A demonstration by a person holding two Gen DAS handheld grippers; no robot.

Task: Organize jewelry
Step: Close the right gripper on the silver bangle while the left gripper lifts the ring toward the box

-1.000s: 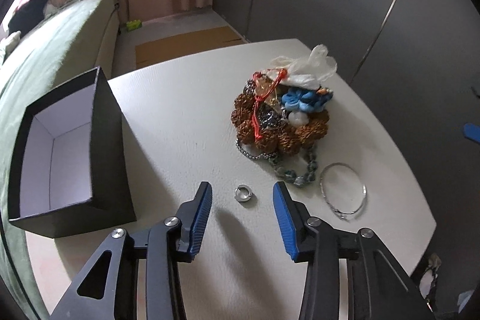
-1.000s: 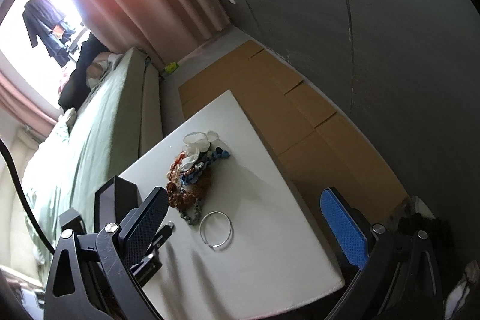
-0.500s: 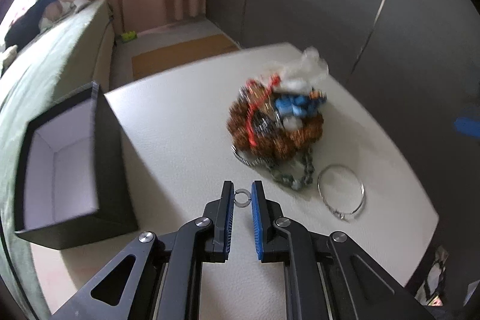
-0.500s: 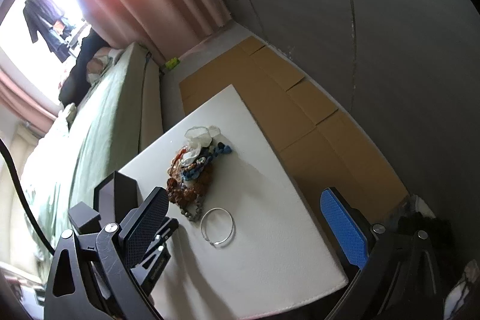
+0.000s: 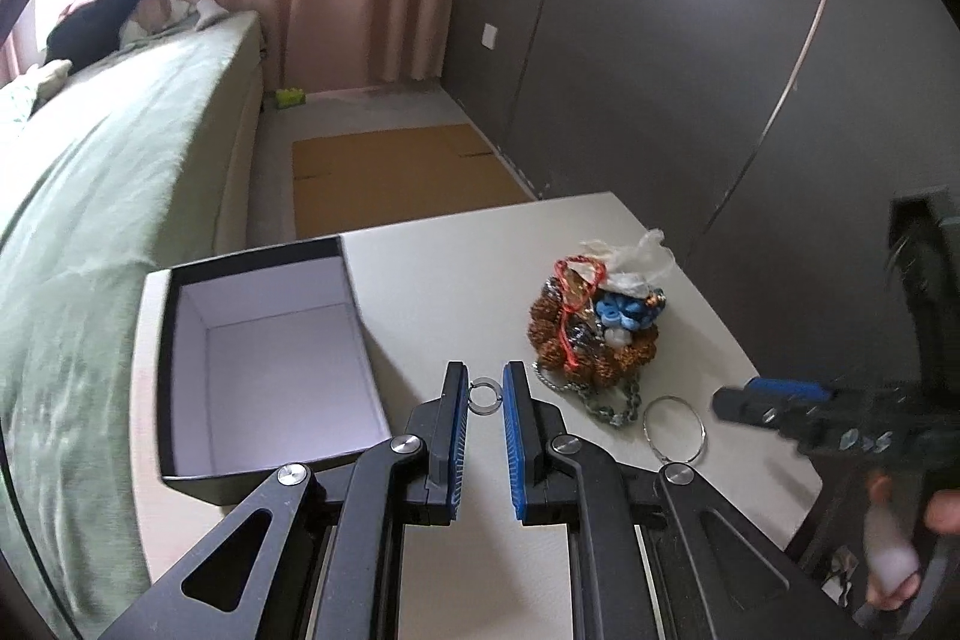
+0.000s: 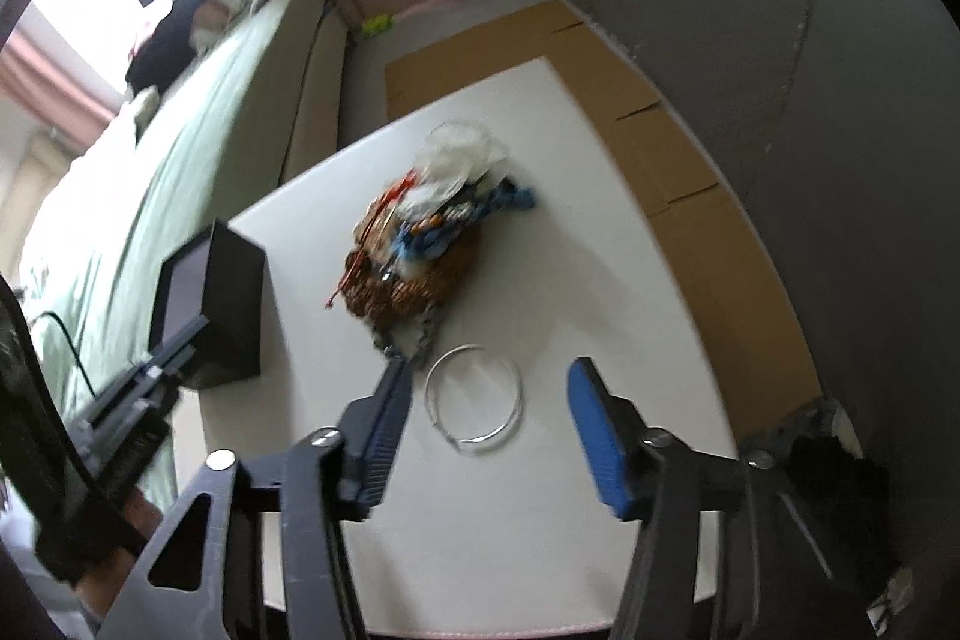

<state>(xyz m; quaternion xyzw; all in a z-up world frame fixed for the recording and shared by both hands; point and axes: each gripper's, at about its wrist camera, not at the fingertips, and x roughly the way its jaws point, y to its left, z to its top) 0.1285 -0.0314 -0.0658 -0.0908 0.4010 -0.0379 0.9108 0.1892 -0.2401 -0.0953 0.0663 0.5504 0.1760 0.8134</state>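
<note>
My left gripper (image 5: 485,395) is shut on a small silver ring (image 5: 485,397) and holds it in the air, just right of the open black box (image 5: 264,358) with a white inside. On the white table lies a heap of jewelry (image 5: 594,328) with brown beads, a red cord, blue pieces and a chain. A thin silver bangle (image 6: 473,396) lies flat in front of the heap. My right gripper (image 6: 489,409) hangs just above the bangle, its jaws closing, one finger on each side of it and not touching it.
The white table (image 6: 600,292) has its right edge next to brown cardboard on the floor (image 6: 690,172). A green-covered bed (image 5: 120,196) runs along the left. A crumpled clear plastic bag (image 5: 630,250) lies on top of the heap. A hand (image 5: 900,550) holds the right gripper.
My left gripper closed on the small ring and lifted it off the table toward the box. My right gripper came down over the bangle and its jaws narrowed.
</note>
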